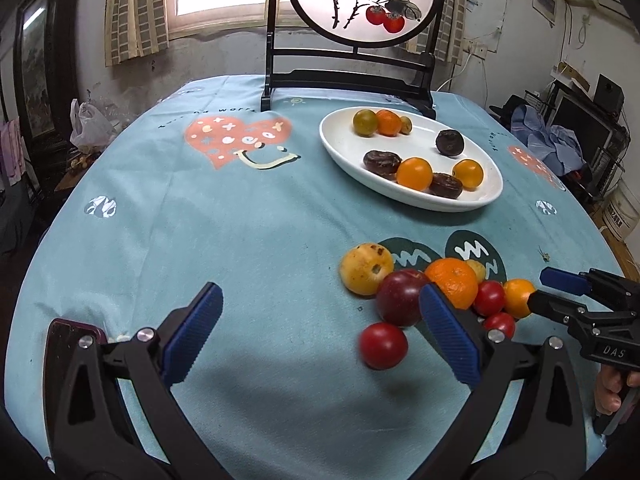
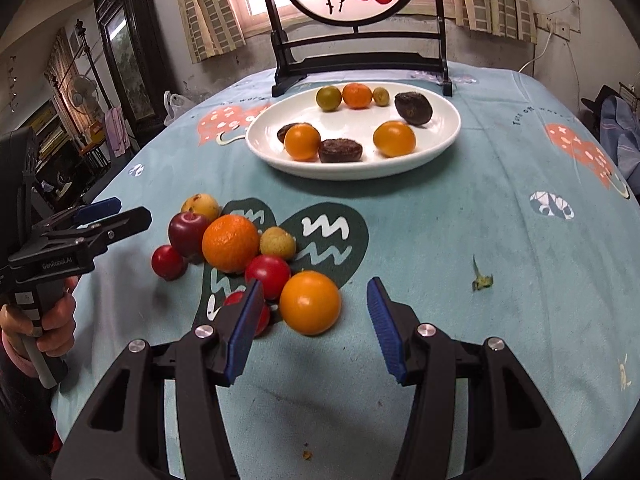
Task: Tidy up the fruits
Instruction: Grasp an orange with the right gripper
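A heap of loose fruit lies on the blue tablecloth: a big orange (image 2: pixel 230 242), a dark red plum (image 2: pixel 188 232), a spotted yellow fruit (image 1: pixel 366 268) and several small red fruits. My right gripper (image 2: pixel 316 285) is open, and a small orange fruit (image 2: pixel 310 302) sits between its fingertips with gaps on both sides. My left gripper (image 1: pixel 320 300) is open wide low over the cloth; a small red fruit (image 1: pixel 383 345) lies inside its span, near the right finger. A white oval plate (image 2: pixel 340 174) behind holds several orange, green and dark brown fruits.
A black stand with a round painted screen (image 1: pixel 362 0) rises behind the plate at the table's far edge. A green stem scrap (image 2: pixel 482 278) lies to the right of the heap. A hand (image 2: pixel 56 320) grips the left tool's handle. The table rim curves close on both sides.
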{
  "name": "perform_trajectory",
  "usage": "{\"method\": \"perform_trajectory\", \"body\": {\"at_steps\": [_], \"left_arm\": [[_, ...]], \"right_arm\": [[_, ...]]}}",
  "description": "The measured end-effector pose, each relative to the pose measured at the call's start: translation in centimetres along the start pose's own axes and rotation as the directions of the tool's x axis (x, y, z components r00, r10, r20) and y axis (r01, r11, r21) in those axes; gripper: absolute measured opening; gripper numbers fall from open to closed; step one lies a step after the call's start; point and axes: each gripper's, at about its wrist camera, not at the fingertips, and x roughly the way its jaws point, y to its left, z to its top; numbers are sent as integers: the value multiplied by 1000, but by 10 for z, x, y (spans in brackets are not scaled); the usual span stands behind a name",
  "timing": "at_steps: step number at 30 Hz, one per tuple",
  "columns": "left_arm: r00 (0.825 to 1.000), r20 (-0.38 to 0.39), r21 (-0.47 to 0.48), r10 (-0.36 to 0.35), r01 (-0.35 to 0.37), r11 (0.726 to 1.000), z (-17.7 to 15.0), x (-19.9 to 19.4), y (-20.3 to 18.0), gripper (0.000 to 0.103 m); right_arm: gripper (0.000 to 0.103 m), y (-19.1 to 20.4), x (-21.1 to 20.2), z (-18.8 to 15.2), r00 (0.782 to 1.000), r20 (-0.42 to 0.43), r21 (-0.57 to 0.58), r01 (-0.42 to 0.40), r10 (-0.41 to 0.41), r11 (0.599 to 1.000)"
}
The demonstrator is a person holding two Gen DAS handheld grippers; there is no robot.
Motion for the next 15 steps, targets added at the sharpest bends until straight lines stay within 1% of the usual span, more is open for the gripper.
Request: {"method": "perform_trajectory", "body": {"at_steps": [4, 8, 10, 13, 15], "left_arm": [[1000, -6, -8, -16, 15, 1000, -3, -2, 2, 100], [1000, 6, 2, -18, 18, 1000, -5, -5, -1, 100], [1000, 8, 5, -21, 21, 1000, -6, -7, -1, 100], [1000, 13, 6, -22, 22, 1000, -7, -8, 0, 100], [1000, 14, 5, -28, 28, 1000, -8, -8, 0, 100]], "right_arm": [[53, 1, 4, -2, 1000, -8, -2, -1, 1, 1000], [47, -6, 10, -2, 1000, -22, 36, -13, 14, 999], [45, -9, 14, -1, 999, -33, 51, -36, 37, 998], [39, -5, 17, -2, 997, -42, 33, -59, 61, 998], [35, -2, 16, -3, 998, -40, 18, -51, 52, 999]]}}
